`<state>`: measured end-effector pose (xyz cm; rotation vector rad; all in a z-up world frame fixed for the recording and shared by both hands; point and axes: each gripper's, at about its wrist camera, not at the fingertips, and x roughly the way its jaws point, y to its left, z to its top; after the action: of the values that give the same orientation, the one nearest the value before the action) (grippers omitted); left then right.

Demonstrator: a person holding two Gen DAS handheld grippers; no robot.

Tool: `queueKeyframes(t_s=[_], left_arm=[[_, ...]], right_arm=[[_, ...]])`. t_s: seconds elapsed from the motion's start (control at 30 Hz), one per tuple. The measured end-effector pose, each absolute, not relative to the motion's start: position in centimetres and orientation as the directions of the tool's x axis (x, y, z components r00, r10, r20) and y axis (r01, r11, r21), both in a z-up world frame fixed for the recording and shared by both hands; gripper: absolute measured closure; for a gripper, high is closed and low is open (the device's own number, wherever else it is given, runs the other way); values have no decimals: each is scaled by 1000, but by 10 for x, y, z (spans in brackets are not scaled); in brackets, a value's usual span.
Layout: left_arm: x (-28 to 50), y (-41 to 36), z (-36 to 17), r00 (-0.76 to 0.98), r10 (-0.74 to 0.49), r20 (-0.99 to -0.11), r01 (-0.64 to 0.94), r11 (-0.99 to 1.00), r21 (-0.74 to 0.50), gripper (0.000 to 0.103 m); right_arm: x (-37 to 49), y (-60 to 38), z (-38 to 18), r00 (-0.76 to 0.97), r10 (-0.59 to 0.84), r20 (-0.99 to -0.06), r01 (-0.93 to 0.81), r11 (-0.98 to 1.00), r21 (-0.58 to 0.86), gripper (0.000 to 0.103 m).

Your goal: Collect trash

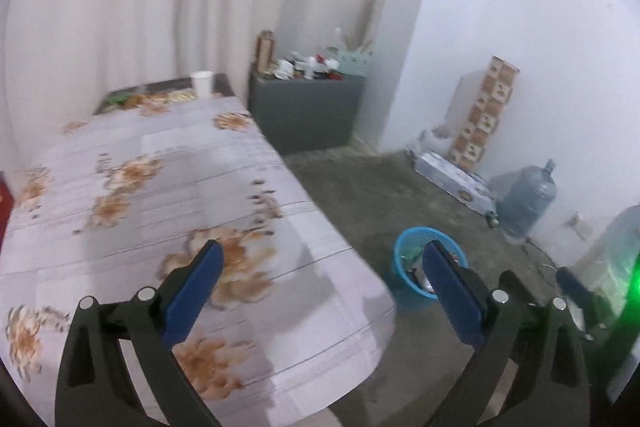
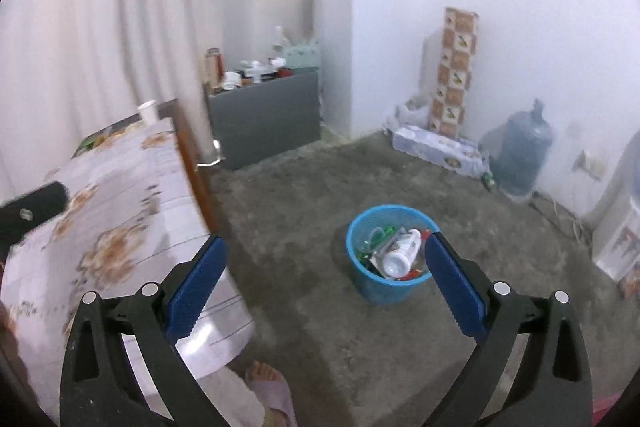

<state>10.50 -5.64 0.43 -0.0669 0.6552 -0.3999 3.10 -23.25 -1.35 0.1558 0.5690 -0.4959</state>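
A blue plastic bin stands on the concrete floor and holds a white bottle and green wrappers. My right gripper hangs above the floor to the left of the bin, open and empty. Over the near end of the floral bed, my left gripper is also open with nothing between its fingers. The bin shows behind its right finger. At the bed's far end stands a white paper cup next to some small litter. The cup also shows in the right wrist view.
A grey cabinet with cluttered bottles stands past the bed. Along the right wall are a tall tiled box, a long carton and a water jug. The person's slippered foot is by the bed corner.
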Motion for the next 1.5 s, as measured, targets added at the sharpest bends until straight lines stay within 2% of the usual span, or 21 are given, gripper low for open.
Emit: queueKeyframes(t_s=[0.2,0.3,0.47,0.83,1.5], left_arm=[[85,-33,-4,722,-349,-597,306,936,-176,5],[76,-29,-5,752,-311,-581,250,950,-185,5],[74,-22,-6,761,-243,-602,156,969,-193,5],[90,-30,-23,701,-199,-685,108,979,-173,5],[101,-43,-37,684,-124,-719,107,992,-69,5]], right_arm=[[14,-206,-3,737,-430,-522,477,878,-51,8],[8,-188,-1,763,-392,-514,404,910,-95,8],[6,-172,1,766,-381,-519,356,922,-152,8],[11,-190,-9,744,-366,-560,384,919,-90,8],[25,-206,-19,700,-376,-608,413,907,-85,8]])
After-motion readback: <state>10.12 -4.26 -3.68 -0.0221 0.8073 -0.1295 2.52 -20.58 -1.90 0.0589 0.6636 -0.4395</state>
